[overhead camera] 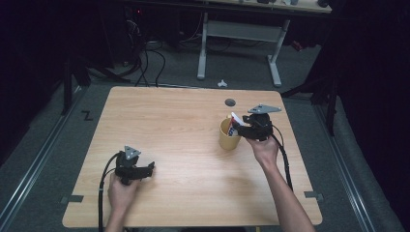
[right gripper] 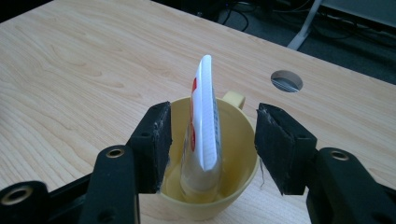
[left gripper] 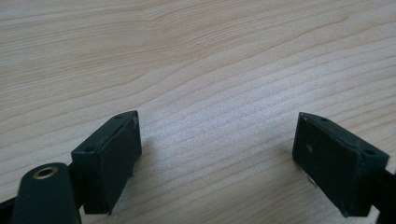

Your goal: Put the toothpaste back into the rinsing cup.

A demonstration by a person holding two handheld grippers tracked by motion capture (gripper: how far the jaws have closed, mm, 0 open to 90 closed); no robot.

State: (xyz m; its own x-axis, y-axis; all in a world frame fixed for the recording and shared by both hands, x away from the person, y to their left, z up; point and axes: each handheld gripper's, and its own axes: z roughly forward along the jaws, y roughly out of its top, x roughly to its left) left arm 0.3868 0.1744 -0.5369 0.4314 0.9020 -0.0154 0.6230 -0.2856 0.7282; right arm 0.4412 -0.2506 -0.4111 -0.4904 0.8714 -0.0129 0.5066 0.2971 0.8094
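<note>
Left gripper [overhead camera: 145, 168] low over the wooden table [overhead camera: 183, 145], near the person's edge, held in the left hand [overhead camera: 121, 191]; jaws spread wide, nothing between them; in the left gripper view its fingertips [left gripper: 109, 158] frame bare wood grain only, the pads apparently just above the surface, contact not certain; cable [overhead camera: 101, 193] trails back from it toward the person.

Further right, a yellow cup [overhead camera: 227, 137] stands upright on the table, handle on its far side in the right gripper view; a white tube [right gripper: 203, 126] with red print stands in the cup, flat crimped end up, leaning slightly, base on the cup's bottom.

Right gripper [right gripper: 212, 140] held in the right hand [overhead camera: 265, 147], at the cup's rim; jaws released, one on each side of the tube, left pad [right gripper: 159, 140] over the rim's edge, right pad [right gripper: 275, 144] just outside it; a gap shows between each pad and the tube, so no grasp; grey three-cornered plate [overhead camera: 263, 109] on top.

Beyond the right fingers, a round hole [right gripper: 286, 80] in the tabletop.
</note>
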